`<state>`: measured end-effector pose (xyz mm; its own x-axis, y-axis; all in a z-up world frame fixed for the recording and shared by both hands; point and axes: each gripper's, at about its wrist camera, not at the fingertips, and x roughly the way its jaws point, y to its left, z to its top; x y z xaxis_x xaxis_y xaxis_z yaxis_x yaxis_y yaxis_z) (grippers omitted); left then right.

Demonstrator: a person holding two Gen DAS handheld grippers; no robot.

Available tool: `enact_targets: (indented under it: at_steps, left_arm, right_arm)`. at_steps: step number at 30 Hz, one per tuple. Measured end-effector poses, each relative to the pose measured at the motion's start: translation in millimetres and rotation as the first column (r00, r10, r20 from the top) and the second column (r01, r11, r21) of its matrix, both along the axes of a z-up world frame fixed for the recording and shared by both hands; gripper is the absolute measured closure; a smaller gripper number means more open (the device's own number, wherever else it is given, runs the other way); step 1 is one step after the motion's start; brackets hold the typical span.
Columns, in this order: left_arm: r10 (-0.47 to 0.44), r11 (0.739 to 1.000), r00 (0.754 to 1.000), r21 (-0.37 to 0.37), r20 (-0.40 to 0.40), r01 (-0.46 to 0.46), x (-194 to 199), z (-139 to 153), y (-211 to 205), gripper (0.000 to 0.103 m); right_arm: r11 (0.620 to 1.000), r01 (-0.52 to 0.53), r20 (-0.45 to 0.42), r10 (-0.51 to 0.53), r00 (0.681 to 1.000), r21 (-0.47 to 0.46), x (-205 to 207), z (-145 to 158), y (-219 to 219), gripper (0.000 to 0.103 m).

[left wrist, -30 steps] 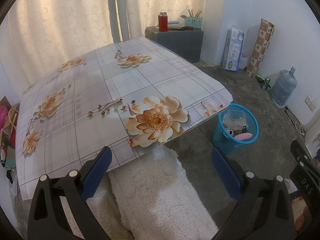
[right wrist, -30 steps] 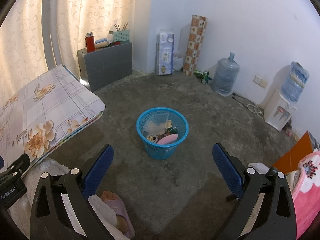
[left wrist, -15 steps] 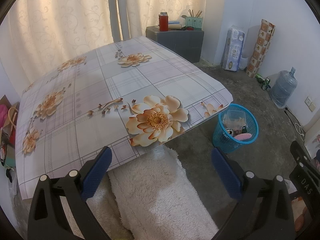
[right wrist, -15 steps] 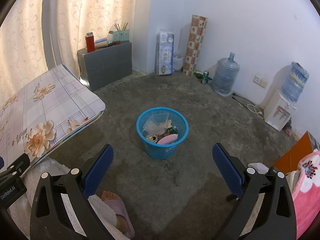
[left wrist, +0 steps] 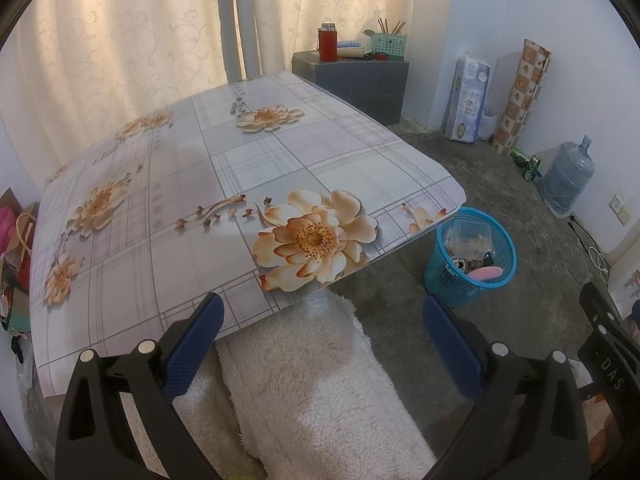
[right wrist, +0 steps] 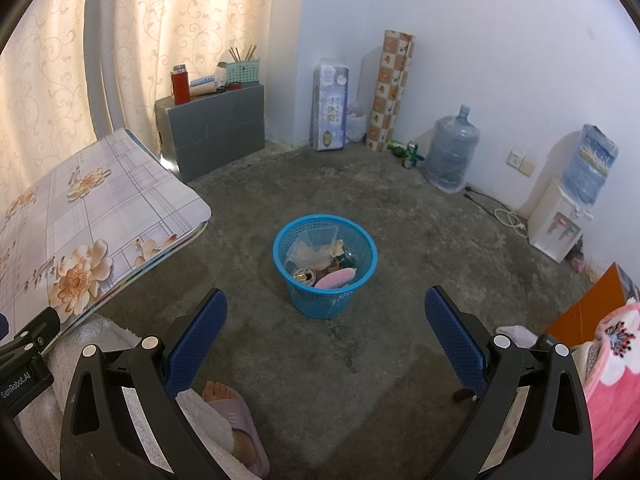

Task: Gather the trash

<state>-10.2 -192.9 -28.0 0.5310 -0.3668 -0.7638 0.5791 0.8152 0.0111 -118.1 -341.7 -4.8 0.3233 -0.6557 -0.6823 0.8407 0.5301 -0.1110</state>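
Note:
A blue mesh waste basket (right wrist: 325, 267) stands on the concrete floor, holding clear plastic, a can and a pink item. In the left wrist view the same basket (left wrist: 470, 257) sits just right of the table corner. My right gripper (right wrist: 326, 322) hangs open above the floor, short of the basket, with nothing between its fingers. My left gripper (left wrist: 320, 328) is open too, held over a white fleecy covering (left wrist: 316, 392) at the near edge of the floral table (left wrist: 192, 184). No loose trash shows on the tabletop.
A grey cabinet (right wrist: 216, 128) with a red flask stands by the curtain. A tissue pack (right wrist: 330, 106), a patterned roll (right wrist: 390, 88), green cans (right wrist: 408, 152), a water jug (right wrist: 452, 156) and a dispenser (right wrist: 560, 224) line the wall. A foot in a purple slipper (right wrist: 234, 416) is below the right gripper.

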Motion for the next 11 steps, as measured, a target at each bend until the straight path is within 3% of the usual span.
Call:
enact_targets:
  at_steps: [11]
  left_arm:
    - [-0.002, 1.000, 1.000, 0.000, -0.001, 0.002, 1.5, 0.7, -0.1, 0.006]
  right_arm:
    - [1.000, 0.000, 0.001, 0.000, 1.000, 0.000, -0.5, 0.0, -0.6, 0.008]
